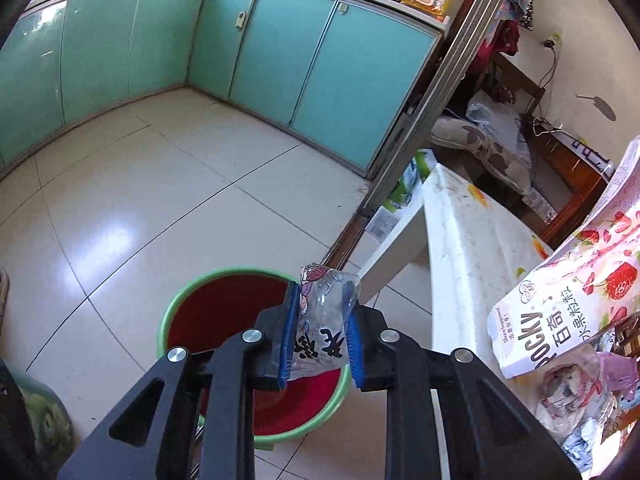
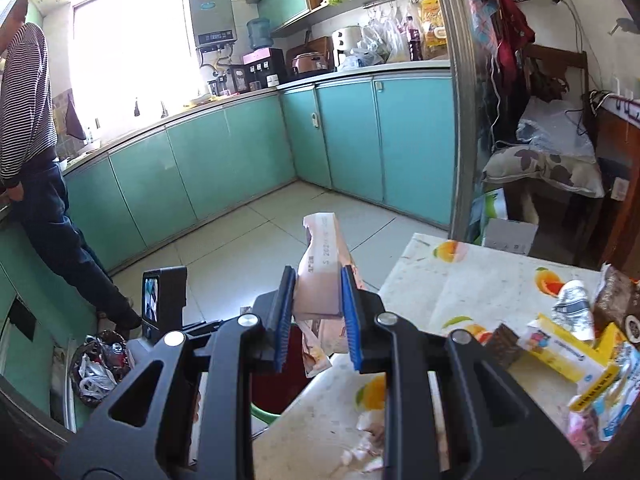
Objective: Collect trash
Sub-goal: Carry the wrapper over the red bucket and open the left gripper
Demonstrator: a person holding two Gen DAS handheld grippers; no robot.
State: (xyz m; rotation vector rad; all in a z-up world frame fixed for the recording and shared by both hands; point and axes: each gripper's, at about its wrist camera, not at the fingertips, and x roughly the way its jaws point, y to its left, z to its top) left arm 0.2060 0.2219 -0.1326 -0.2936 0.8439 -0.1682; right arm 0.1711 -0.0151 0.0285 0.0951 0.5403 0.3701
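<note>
- While the red bucket with its green rim stands on the tiled floor just beside the table, our left gripper holds a clear printed wrapper right above its opening, blue pads pressed against the film on both sides.
- We judge this piece to be at the point of release: it hangs over the bucket's far edge, not yet let go.
- Our right gripper has its fingers closed partway on a pale pink snack bag, which sticks up between the pads, held in the air above the table's near edge with the bucket showing dark red below.
- In the left view that same bag appears large at the right, a pink strawberry-printed pouch.
- What is done: we can see no trash inside the bucket, though the gripper hides much of its interior, so we cannot tell.
- What is left: a fair heap remains on the table, including a yellow box, a crumpled silver wrapper, a dark brown packet and white scraps near the front edge.
- We would call the task early or midway, with two pieces in hand and several to fetch.
- Farther out, turquoise cabinets line the kitchen, and a person in a striped top stands at the counter.
</note>
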